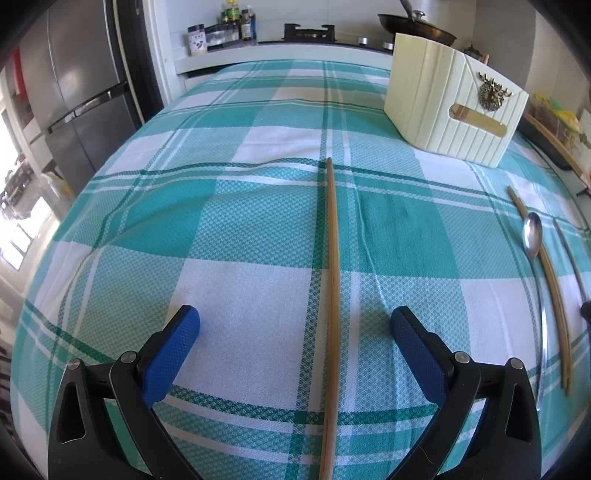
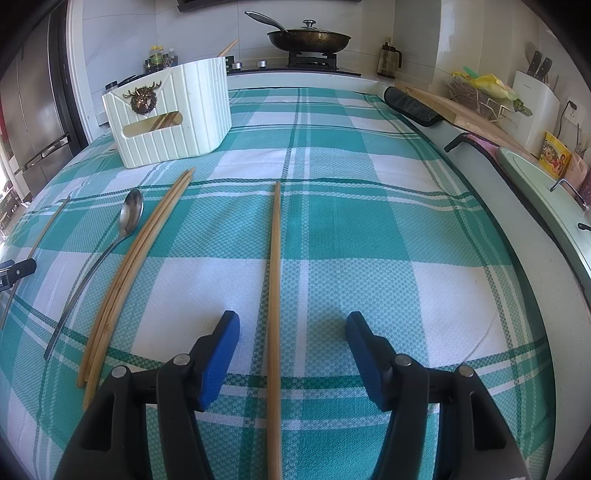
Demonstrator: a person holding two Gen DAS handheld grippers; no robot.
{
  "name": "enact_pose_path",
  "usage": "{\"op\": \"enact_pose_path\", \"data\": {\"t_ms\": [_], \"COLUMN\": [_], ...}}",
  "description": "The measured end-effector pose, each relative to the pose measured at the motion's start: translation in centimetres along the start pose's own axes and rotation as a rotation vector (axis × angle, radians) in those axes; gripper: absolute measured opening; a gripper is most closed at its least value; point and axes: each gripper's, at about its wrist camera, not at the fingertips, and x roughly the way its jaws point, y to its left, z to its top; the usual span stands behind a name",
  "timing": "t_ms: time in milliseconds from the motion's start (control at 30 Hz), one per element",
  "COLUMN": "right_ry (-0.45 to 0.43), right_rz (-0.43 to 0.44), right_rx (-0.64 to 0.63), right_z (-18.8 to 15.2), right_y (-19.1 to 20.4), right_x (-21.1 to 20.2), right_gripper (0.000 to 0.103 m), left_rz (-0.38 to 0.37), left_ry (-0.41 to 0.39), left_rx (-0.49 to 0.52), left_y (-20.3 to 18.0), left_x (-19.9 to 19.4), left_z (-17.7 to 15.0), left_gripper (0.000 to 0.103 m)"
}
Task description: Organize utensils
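The near end of the single chopstick (image 1: 332, 295) runs off the bottom edge of the left wrist view, and another chopstick (image 2: 274, 295) does the same in the right wrist view. Inside the cream box (image 2: 177, 114), only slivers of chopsticks show through the handle slot, so their number cannot be told. Bottle labels (image 1: 232, 14) by the table's far edge are too small to read.

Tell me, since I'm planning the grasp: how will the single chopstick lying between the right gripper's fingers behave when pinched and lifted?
The chopstick looks like thin bamboo, so probably light and stiff. Being long, it may pivot if pinched near one end. It lies on a woven checked cloth, which likely keeps it from rolling. The right hand-held gripper stands open astride it.
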Motion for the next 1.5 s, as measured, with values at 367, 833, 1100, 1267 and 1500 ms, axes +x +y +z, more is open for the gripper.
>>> {"op": "enact_pose_path", "data": {"t_ms": [367, 833, 1100, 1267, 1500], "right_ry": [0.003, 0.26, 0.272, 0.258, 0.06], "right_rz": [0.02, 0.087, 0.082, 0.093, 0.218], "right_rx": [0.009, -0.12, -0.094, -0.036, 0.003], "right_z": [0.0, 3.7, 9.2, 10.8, 10.7], "right_y": [-0.3, -1.0, -0.5, -0.7, -1.1], "right_x": [-0.1, 1.9, 6.2, 7.2, -0.8], "right_gripper": [0.064, 0.064, 0.025, 0.007, 0.007], "left_rz": [-0.05, -0.135, -0.13, -0.186, -0.288], "left_ry": [0.051, 0.232, 0.256, 0.209, 0.008], "left_rx": [0.069, 0.237, 0.219, 0.164, 0.122], "left_y": [-0.1, -0.3, -2.0, -1.7, 0.5], "left_x": [0.1, 3.0, 4.6, 3.7, -4.7], "left_z": [0.5, 5.5, 9.4, 9.8, 10.0], "left_gripper": [0.102, 0.09, 0.008, 0.004, 0.003]}}
